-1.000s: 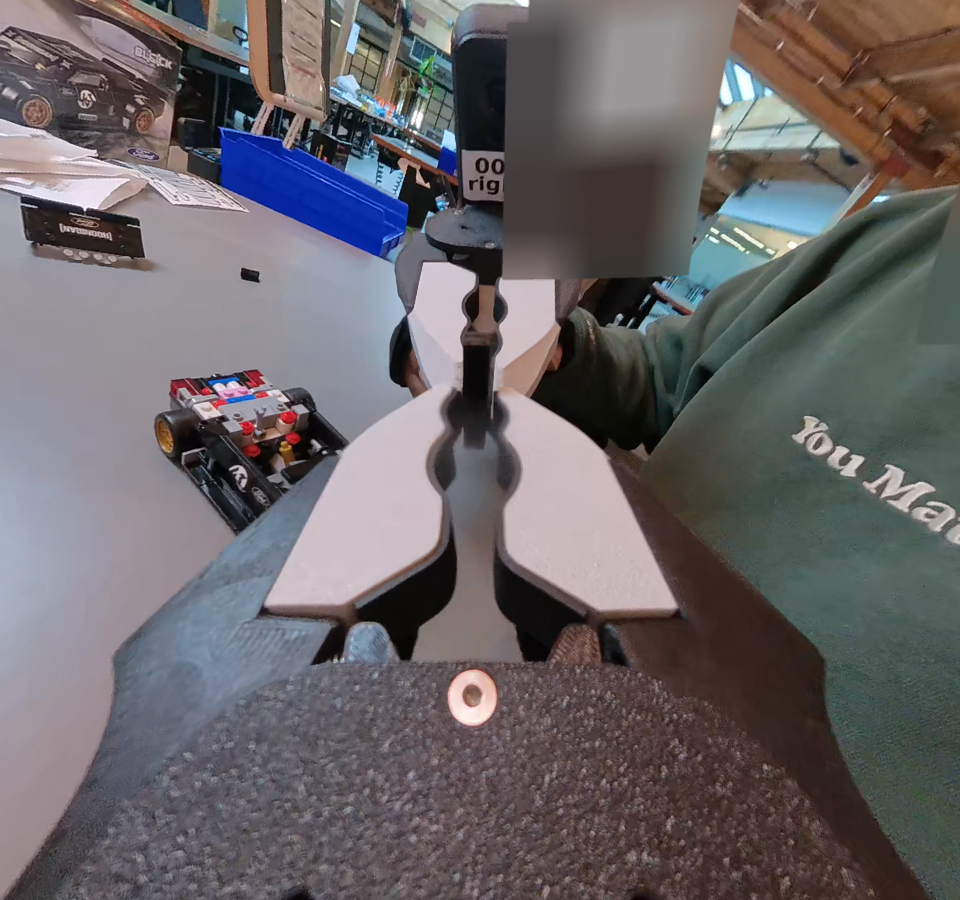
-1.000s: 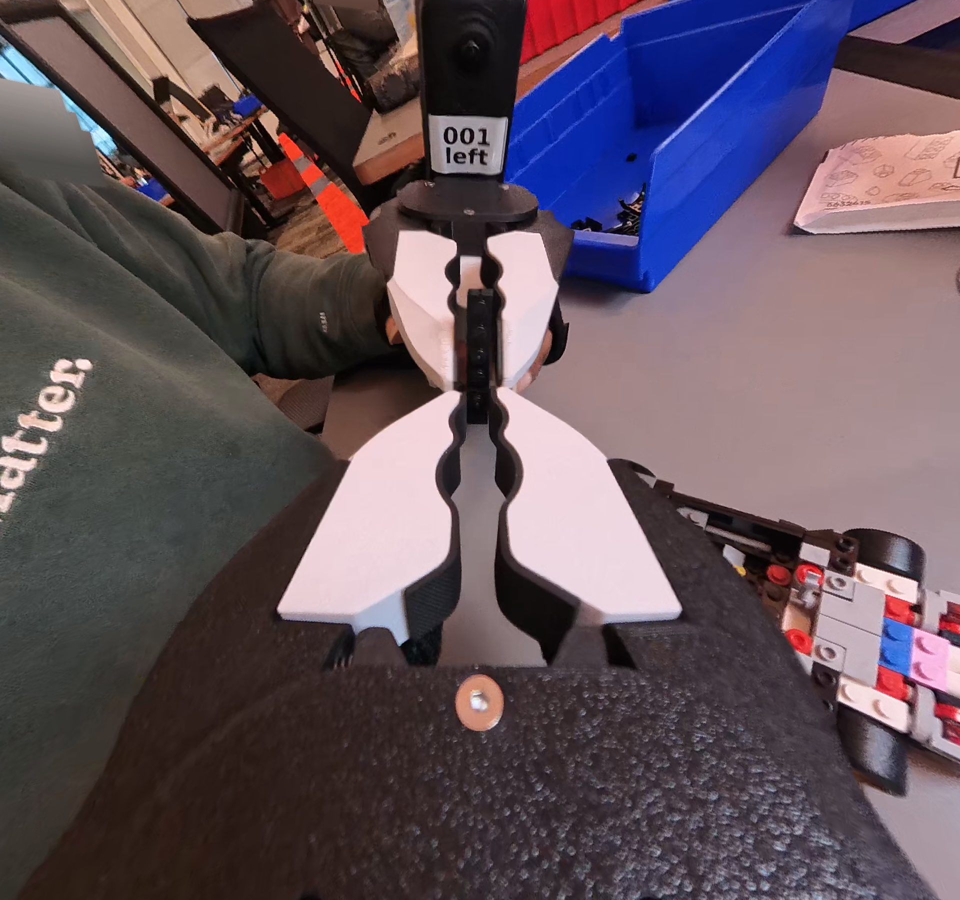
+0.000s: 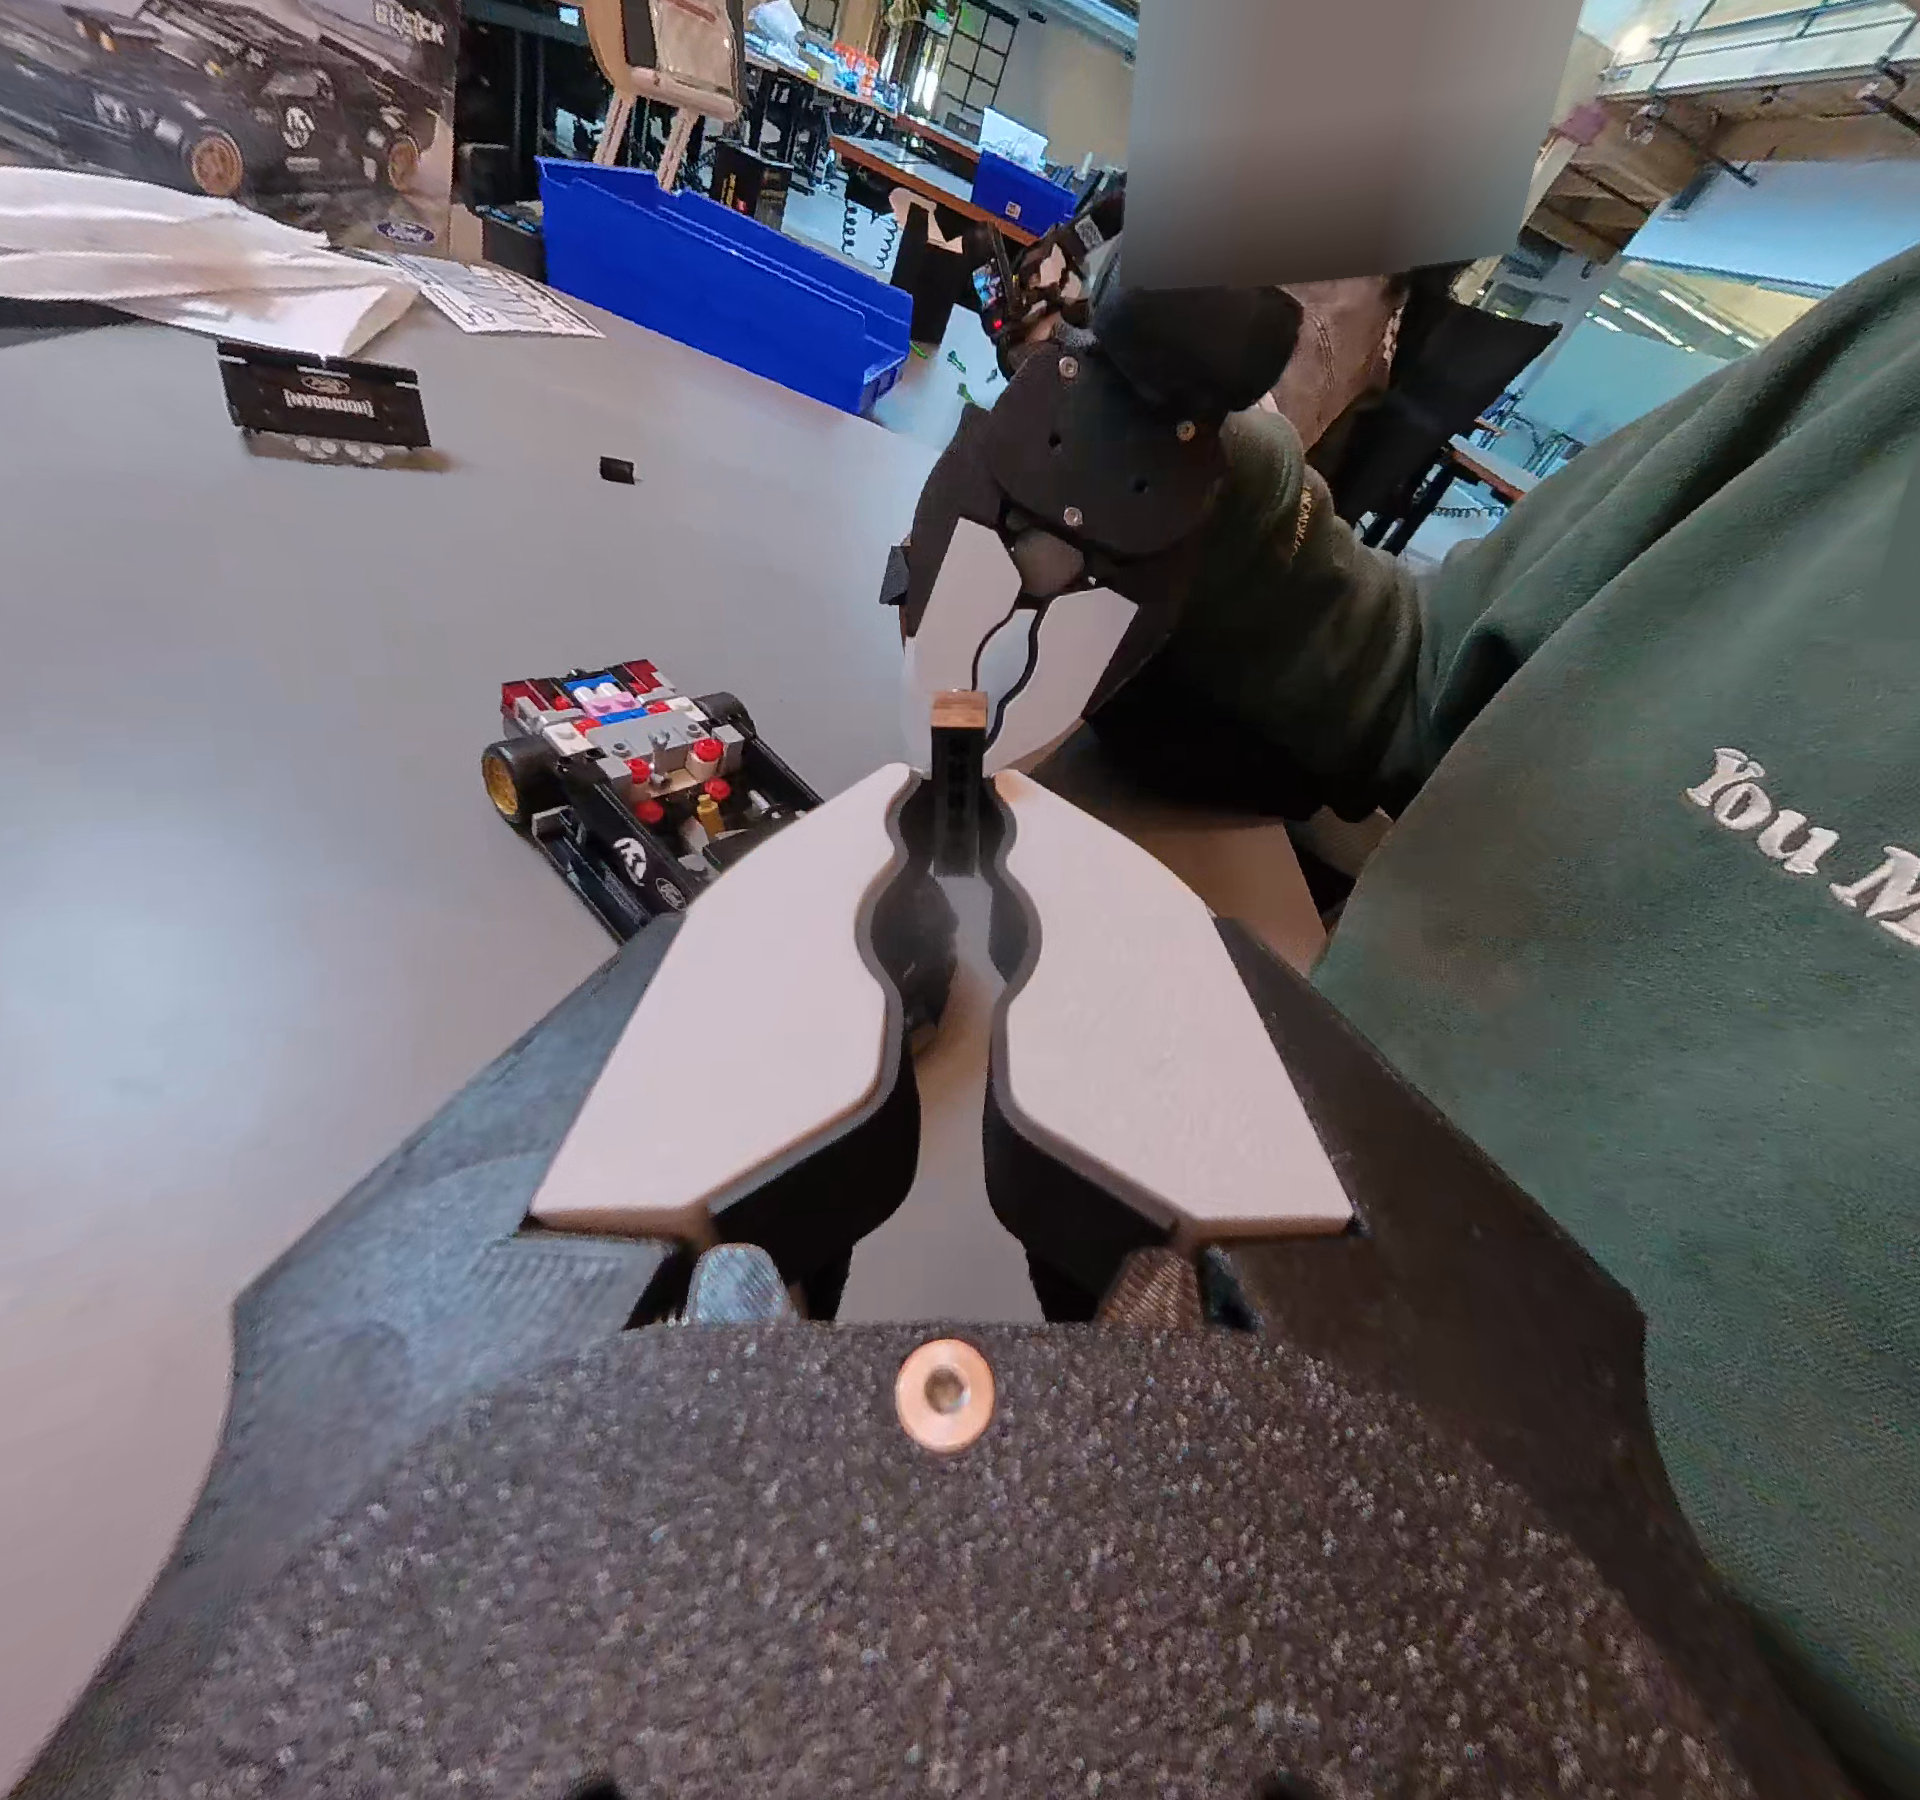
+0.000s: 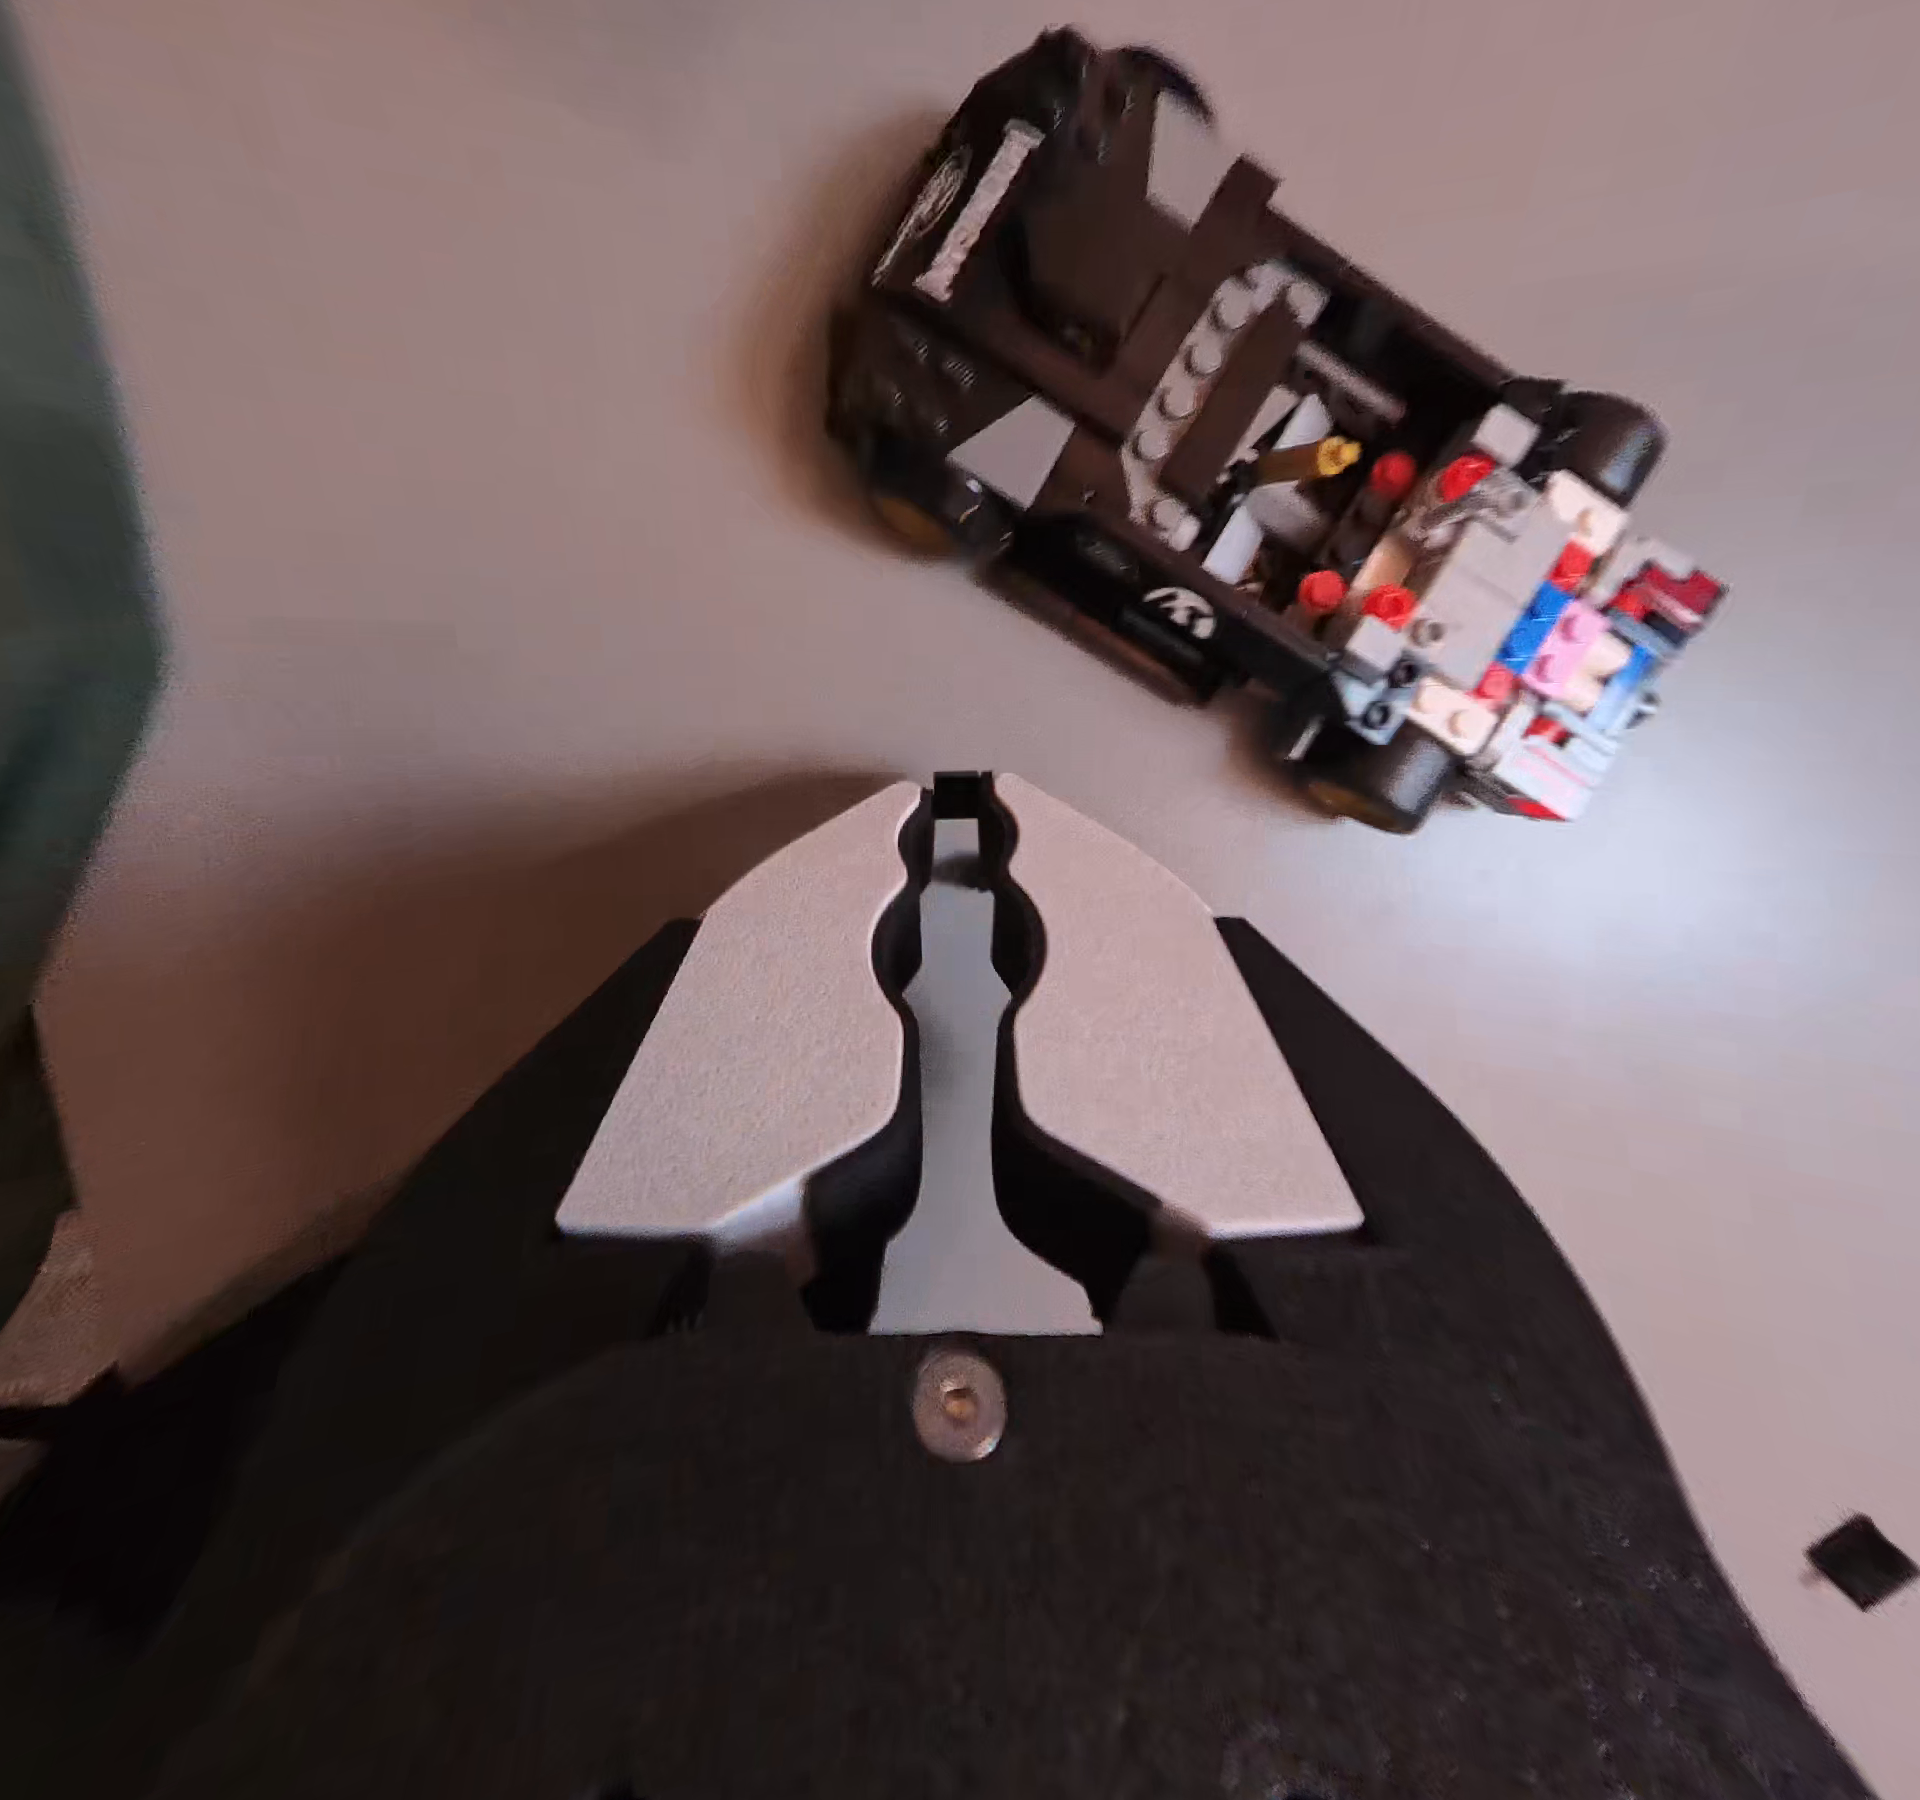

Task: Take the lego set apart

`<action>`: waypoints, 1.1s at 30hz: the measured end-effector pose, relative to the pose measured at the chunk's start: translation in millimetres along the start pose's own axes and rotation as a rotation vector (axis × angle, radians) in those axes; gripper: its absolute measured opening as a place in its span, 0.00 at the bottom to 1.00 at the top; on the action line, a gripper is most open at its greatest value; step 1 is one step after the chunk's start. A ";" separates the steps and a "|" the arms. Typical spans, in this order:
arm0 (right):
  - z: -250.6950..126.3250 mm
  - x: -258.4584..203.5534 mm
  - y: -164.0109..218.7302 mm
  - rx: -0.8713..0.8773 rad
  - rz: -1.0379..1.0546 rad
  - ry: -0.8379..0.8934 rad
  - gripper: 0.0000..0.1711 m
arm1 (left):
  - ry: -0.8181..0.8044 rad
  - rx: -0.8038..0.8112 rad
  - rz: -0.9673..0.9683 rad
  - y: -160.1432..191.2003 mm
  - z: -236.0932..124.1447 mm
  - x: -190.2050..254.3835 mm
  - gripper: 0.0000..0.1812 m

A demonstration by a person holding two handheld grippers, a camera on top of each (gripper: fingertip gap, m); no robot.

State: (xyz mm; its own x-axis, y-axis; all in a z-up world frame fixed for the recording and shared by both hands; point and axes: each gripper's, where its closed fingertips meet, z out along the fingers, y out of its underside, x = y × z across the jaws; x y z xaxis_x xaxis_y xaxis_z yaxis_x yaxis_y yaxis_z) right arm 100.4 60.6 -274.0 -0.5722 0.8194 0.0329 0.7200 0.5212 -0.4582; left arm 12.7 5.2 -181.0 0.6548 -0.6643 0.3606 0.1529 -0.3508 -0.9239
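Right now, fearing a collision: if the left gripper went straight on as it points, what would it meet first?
Likely the right gripper, just beyond the black bar in the left gripper's jaws; the gap between them is unclear.

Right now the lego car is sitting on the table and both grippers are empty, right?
Not quite. The lego car does sit on the table, but each gripper pinches a small black piece: the left gripper in the left wrist view, the right gripper in the right wrist view.
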 end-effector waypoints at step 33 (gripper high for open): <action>-5.4 -20.7 -25.1 0.126 -0.010 -0.089 0.25 | 0.063 -0.050 -0.076 19.1 14.6 8.8 0.05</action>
State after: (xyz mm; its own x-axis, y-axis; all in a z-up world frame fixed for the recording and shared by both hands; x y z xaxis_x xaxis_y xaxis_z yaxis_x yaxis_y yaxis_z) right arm 96.4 31.9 -258.4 -0.6161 0.7867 -0.0383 0.6620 0.4909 -0.5664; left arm 32.2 2.3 -197.4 0.5948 -0.6738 0.4384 0.1624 -0.4333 -0.8865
